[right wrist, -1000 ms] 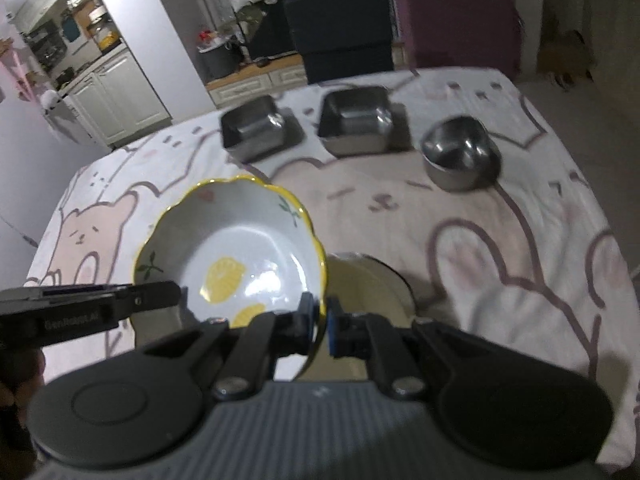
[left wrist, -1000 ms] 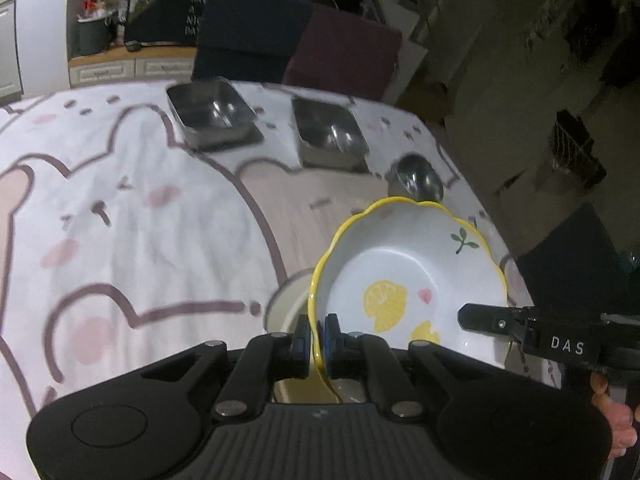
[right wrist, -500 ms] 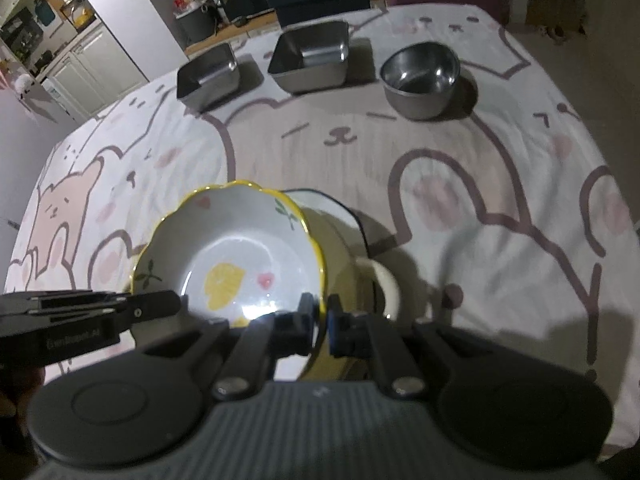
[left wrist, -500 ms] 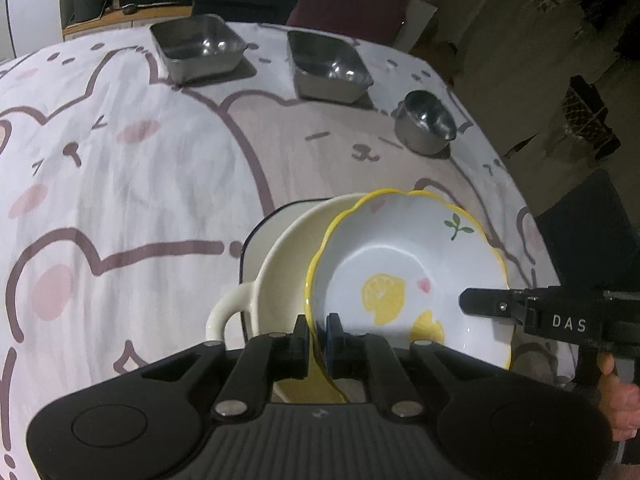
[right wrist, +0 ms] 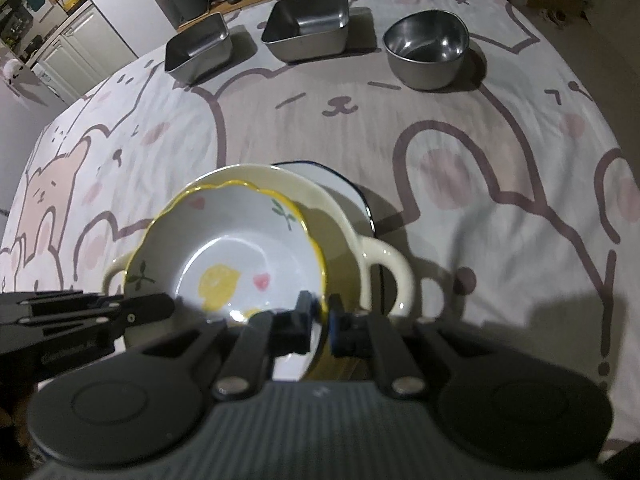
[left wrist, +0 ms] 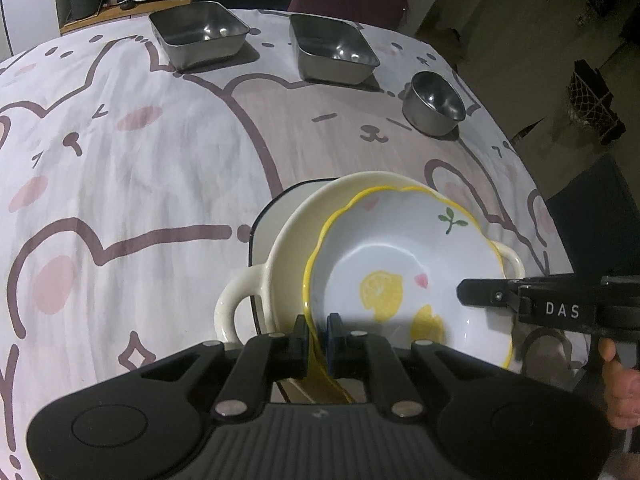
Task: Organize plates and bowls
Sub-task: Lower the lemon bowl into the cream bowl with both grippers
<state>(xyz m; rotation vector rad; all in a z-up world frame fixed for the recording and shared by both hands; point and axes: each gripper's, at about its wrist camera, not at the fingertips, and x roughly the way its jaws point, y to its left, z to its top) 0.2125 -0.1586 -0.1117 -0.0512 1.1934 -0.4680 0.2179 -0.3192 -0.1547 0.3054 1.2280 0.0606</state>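
Left wrist view, L to R. Bear-print tablecloth [left wrist: 120,184] covers the table. Far edge: square steel tray [left wrist: 199,34], then a second steel tray [left wrist: 334,48], then a round steel bowl [left wrist: 434,104], all apart from each other. Centre-right: cream two-handled bowl [left wrist: 256,292] sits on a white plate w/ dark rim [left wrist: 276,208]. Lemon-print bowl [left wrist: 404,276], yellow scalloped rim, lies tilted inside the cream bowl. Left gripper [left wrist: 318,340] is clamped on the lemon bowl's near rim, one pad inside, one outside. At R, right gripper [left wrist: 472,294] reaches in from the side over the bowl's opposite rim; a hand [left wrist: 620,384] shows below it.

Right wrist view, L to R. Left gripper [right wrist: 160,308] enters at the L edge, by the lemon-print bowl's [right wrist: 228,256] rim. Right gripper [right wrist: 320,320] is closed tight on the near rim of that bowl. Cream bowl's [right wrist: 384,272] handle loop sticks out to the R; dark-rimmed plate [right wrist: 356,196] shows behind it. Far edge: steel tray [right wrist: 198,48], steel tray [right wrist: 308,26], round steel bowl [right wrist: 426,48]. Tablecloth [right wrist: 500,152] at R carries the grippers' shadow.
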